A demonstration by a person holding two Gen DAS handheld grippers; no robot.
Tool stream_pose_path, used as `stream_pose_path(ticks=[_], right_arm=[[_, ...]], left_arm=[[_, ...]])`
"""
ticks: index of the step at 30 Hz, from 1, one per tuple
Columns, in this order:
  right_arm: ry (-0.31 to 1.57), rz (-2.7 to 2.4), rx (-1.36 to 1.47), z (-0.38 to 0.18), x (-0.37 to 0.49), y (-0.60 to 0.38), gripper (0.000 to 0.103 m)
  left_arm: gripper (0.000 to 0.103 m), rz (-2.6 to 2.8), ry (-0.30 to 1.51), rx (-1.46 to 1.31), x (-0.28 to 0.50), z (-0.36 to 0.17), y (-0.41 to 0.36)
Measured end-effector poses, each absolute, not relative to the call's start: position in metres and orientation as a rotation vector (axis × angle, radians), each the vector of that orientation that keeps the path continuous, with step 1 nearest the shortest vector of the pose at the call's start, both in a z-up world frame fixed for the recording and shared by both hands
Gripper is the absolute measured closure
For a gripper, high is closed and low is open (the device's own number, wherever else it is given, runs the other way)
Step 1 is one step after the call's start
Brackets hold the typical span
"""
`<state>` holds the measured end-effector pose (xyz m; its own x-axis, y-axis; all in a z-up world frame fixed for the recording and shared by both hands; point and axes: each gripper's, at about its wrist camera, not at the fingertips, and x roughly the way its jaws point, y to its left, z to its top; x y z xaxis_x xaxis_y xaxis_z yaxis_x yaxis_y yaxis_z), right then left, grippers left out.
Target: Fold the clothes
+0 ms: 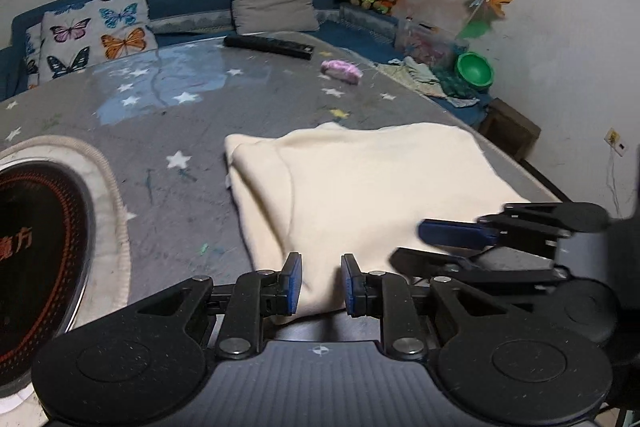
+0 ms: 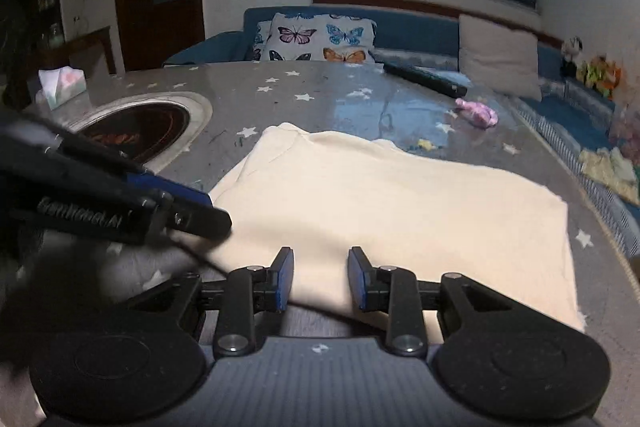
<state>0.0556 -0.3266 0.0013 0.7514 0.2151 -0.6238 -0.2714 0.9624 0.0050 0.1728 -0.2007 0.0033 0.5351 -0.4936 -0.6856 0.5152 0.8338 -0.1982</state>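
Covering most of the frame, a grey star-printed table [image 1: 168, 131] is seen, with a round inset cooktop [image 1: 36, 259] at its left side. Spread over the near right part of the table is the cream garment [image 1: 360, 187], already folded over into a rough rectangle, with a doubled layer and a soft ridge along its left edge; its surface is mostly flat, slightly blurred. Its near hem is draped toward the table's near edge. The left gripper [image 1: 320, 283] is pointed down at the garment's near-left hem, jaws parted by a narrow gap with cloth lying between the blue pads [image 1: 294, 283]; whether the pads actually press on the fabric cannot be told from either view. The right gripper [image 2: 320, 279] is set at the near hem further right, jaws somewhat apart, cloth seen in the gap, pads not visibly pinching it. Both tools are angled downward and forward, held close side by side: from the right wrist view the left gripper [image 2: 188, 207] is seen coming in from the left over the garment's left edge, and from the left wrist view the right gripper [image 1: 448, 239] is seen coming in from the right. Behind the table a blue sofa [image 2: 416, 27] with a butterfly cushion [image 2: 316, 39] is seen. On the far table top a black remote-like bar [image 1: 268, 46] and a small pink item [image 1: 342, 71] are lying, well apart from the garment.
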Motion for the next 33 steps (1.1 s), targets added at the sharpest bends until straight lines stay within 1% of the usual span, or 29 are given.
stream_pose_path(ticks=[5,7,10,13,15,16,17,18,19,20,21,22,23,25,26,27,28,29,32,33], right_arm=[[0.637,0.175,0.029,0.01,0.037,-0.362,0.072],[0.63,0.117,0.048,0.011,0.031,-0.379,0.068],[0.626,0.027,0.075,0.011,0.027,-0.405,0.067],[0.659,-0.033,0.109,0.002,0.027,-0.427,0.067],[0.662,-0.026,0.13,-0.001,0.024,-0.434,0.067],[0.658,-0.023,0.129,0.001,0.022,-0.434,0.066],[0.648,-0.02,0.123,0.004,0.019,-0.432,0.064],[0.637,-0.014,0.12,0.006,0.016,-0.43,0.057],[0.627,-0.007,0.118,0.009,0.013,-0.428,0.053],[0.616,0.001,0.116,0.012,0.01,-0.426,0.053],[0.609,0.009,0.114,0.013,0.007,-0.423,0.049],[0.604,0.019,0.112,0.014,0.005,-0.419,0.043],[0.599,0.028,0.11,0.015,0.003,-0.416,0.039],[0.591,0.037,0.107,0.017,0.0,-0.408,0.029],[0.588,0.039,0.105,0.018,-0.003,-0.405,0.027],[0.586,0.038,0.104,0.018,-0.004,-0.402,0.022],[0.585,0.037,0.104,0.018,-0.006,-0.399,0.018],[0.583,0.035,0.104,0.018,-0.008,-0.397,0.018],[0.578,0.033,0.109,0.018,-0.012,-0.391,0.013],[0.573,0.03,0.111,0.019,-0.014,-0.389,0.01]], left_arm=[[0.078,-0.599,0.799,0.014,0.166,0.006,-0.196],[0.077,-0.597,0.796,0.013,0.164,0.007,-0.195],[0.074,-0.597,0.79,0.018,0.159,0.008,-0.195],[0.068,-0.591,0.788,0.023,0.156,0.008,-0.195],[0.062,-0.587,0.785,0.027,0.153,0.009,-0.194],[0.057,-0.584,0.782,0.032,0.151,0.009,-0.194],[0.052,-0.581,0.779,0.037,0.149,0.01,-0.194],[0.051,-0.579,0.776,0.042,0.148,0.01,-0.194],[0.049,-0.577,0.773,0.046,0.146,0.01,-0.193],[0.045,-0.576,0.771,0.049,0.144,0.011,-0.193],[0.044,-0.573,0.769,0.05,0.142,0.011,-0.192],[0.039,-0.569,0.769,0.05,0.14,0.01,-0.191],[0.034,-0.565,0.767,0.05,0.139,0.011,-0.189],[0.029,-0.556,0.761,0.05,0.135,0.011,-0.186],[0.025,-0.553,0.76,0.05,0.133,0.011,-0.185],[0.023,-0.549,0.758,0.05,0.131,0.011,-0.184],[0.018,-0.544,0.756,0.051,0.129,0.012,-0.182],[0.014,-0.54,0.753,0.052,0.127,0.012,-0.181],[0.01,-0.532,0.747,0.059,0.121,0.013,-0.178],[0.008,-0.532,0.746,0.061,0.119,0.013,-0.177]])
